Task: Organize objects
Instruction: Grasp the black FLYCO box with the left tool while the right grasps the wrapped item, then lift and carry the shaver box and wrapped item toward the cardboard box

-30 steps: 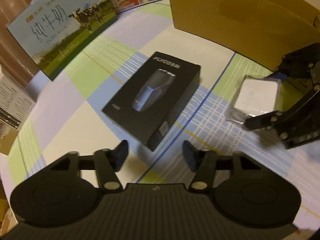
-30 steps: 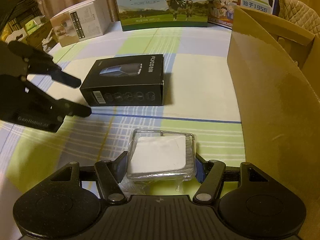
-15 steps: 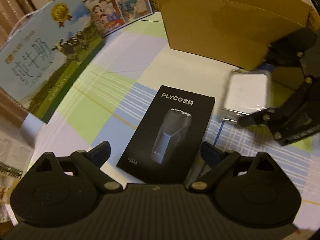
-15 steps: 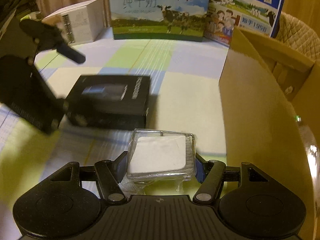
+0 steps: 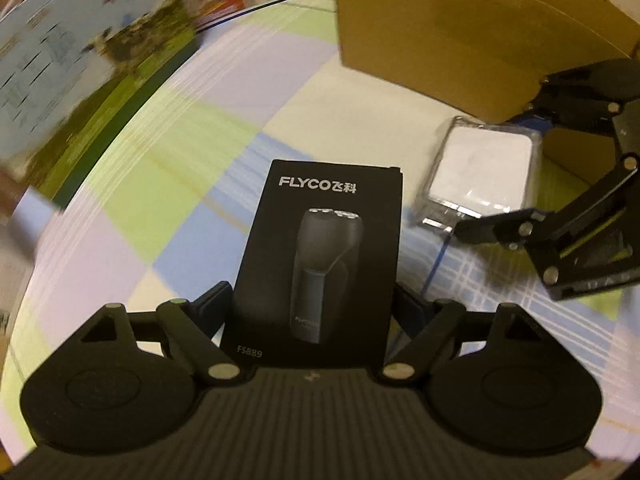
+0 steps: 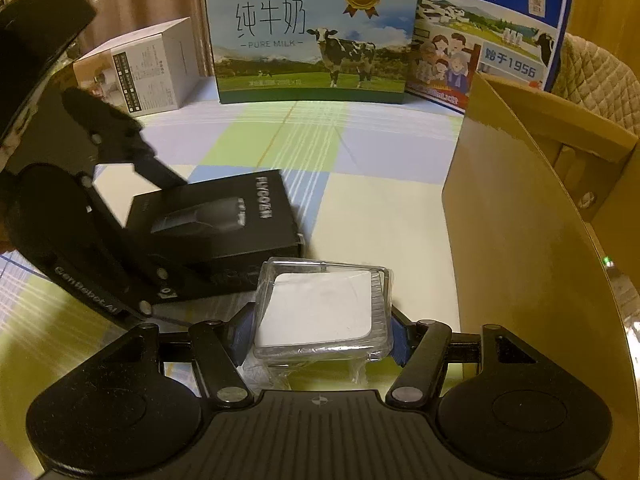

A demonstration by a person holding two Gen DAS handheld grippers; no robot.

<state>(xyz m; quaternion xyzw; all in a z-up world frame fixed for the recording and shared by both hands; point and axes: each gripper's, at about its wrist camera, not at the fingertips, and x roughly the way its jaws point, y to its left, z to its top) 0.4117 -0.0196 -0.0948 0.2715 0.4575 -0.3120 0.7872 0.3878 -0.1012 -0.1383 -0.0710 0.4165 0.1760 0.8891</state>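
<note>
Far left of the right wrist view, a white printed carton (image 6: 136, 68) stands at the table's back edge, and next to it the pure-milk gift box (image 6: 312, 36) with its cow and gold seal. Nearer us on that side, the left gripper (image 5: 310, 306) is angled steeply down over the black FLYCO shaver box (image 5: 320, 256). The box lies flat on the checked tablecloth (image 5: 160, 216), its near end between the two fingers (image 5: 214, 306). The jaws are closing right now, but from either view I cannot tell whether the pads have reached the box's sides yet; they look just beside them, so call it not yet gripped.

Moving to the middle: the right gripper (image 6: 320, 334) has its fingers (image 6: 240, 336) pinched about halfway in on a clear plastic case (image 6: 320, 312) with a white insert. In the left wrist view that clear plastic case (image 5: 480, 172) sits just right of the shaver box, near it but apart, with the right gripper (image 5: 496, 184) reaching in from the right edge.

Behind, the blue milk carton (image 6: 492, 28) with cartoon people leans beside the gift box. Far right, the open cardboard box (image 6: 532, 216) stands on the table, its brown wall just beside the held case, flaps up.
</note>
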